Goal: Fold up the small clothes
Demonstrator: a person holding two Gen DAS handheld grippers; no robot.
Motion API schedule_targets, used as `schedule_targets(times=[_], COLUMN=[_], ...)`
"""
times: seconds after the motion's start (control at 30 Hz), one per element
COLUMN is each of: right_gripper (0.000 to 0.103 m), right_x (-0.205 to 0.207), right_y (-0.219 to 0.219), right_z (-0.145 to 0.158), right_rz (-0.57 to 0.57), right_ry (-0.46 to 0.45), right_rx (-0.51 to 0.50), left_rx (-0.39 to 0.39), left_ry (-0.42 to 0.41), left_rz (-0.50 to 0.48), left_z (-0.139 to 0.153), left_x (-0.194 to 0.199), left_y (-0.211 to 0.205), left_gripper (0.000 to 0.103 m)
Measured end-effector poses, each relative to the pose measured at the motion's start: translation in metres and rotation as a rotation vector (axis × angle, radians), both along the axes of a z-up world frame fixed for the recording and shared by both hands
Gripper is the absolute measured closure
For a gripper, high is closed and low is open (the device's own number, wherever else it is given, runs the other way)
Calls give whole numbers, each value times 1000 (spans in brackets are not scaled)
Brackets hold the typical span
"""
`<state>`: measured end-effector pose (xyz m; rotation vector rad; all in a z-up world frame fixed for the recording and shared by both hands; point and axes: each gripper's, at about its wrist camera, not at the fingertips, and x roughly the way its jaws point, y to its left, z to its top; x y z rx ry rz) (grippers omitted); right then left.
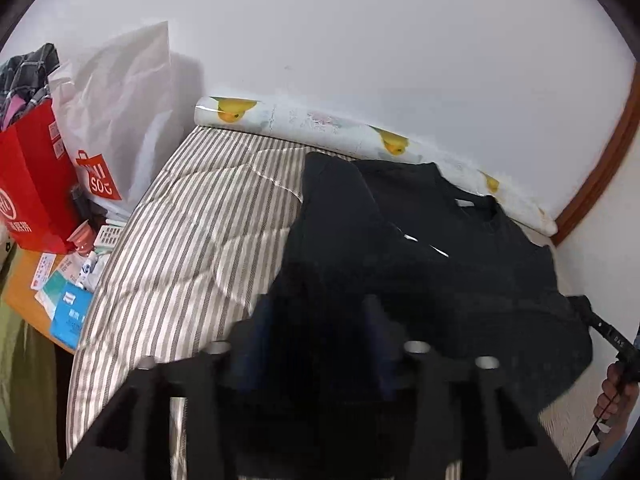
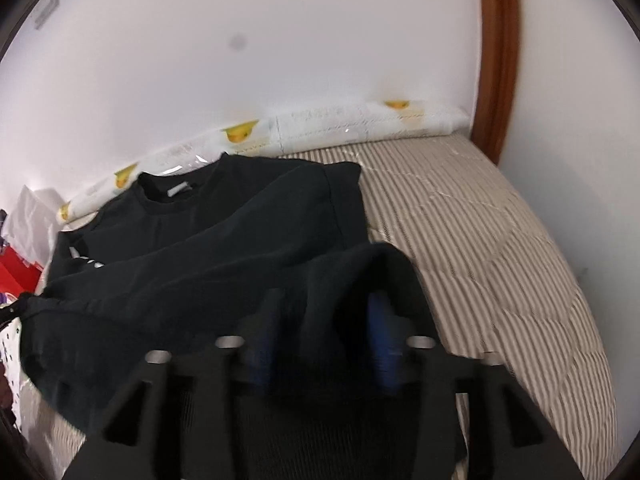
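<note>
A black sweatshirt [image 1: 440,240] lies on a bed [image 1: 180,248] with a striped quilt, its collar toward the wall and its hem toward the cameras, so its length runs front to back. A rolled duck-print mat [image 1: 320,124] sits just behind it along the wall. Off the bed's left edge stand a red bag [image 1: 28,184] and a white bag [image 1: 120,120]. The left gripper [image 1: 316,332] and right gripper [image 2: 320,320] have parted jaws, with hem cloth draped loosely between them.
</note>
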<state>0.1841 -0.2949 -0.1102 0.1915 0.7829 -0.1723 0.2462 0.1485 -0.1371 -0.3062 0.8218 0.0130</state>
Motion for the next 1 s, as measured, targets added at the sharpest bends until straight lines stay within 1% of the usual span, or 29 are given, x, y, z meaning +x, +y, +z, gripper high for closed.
schedule_targets(times=[0.03,0.1,0.17,0.23,0.33,0.4,0.5,0.57,0.6,0.7,0.73,0.87,1.0], right_gripper=[50,50,49,49,49,49,49,49,49,43,41,39,37], right_x=[-10,-30,-52,-68,-84,-90,-97,-100,-100,-99,-97,-89,-78], right_y=[2,3,3,4,5,5,4,2,1,-5,-7,-10,-13], right_z=[2,0,-6,-18,-38,-47,-56,-56,-55,-52,-50,-47,-48], right_rz=[-3,-6,-17,-15,-15,-12,-21,-23,-26,-42,-51,-70,-78], right_ry=[-2,10,17,49,90,110,114,98,90,74,67,56,55], right_rx=[0,-12,-16,3,16,19,46,78,91,135,150,167,183], left_rx=[-5,-5,-20,-37,-58,-76,-106,-121,-142,-247,-267,-309,-317], left_ry=[-7,-7,1,16,26,48,60,66,66,64,61,68,57], left_rz=[-2,5,8,17,40,49,53,57,58,60,60,59,68], left_z=[0,-2,-9,-18,-29,-36,-44,-48,-50,-57,-59,-65,-65], left_x=[-7,-22,-38,-55,-78,-89,-99,-99,-99,-95,-94,-84,-76], left_y=[0,-1,-1,0,4,6,10,12,14,21,21,20,18], left_gripper=[47,47,47,47,47,47,47,47,47,43,42,40,37])
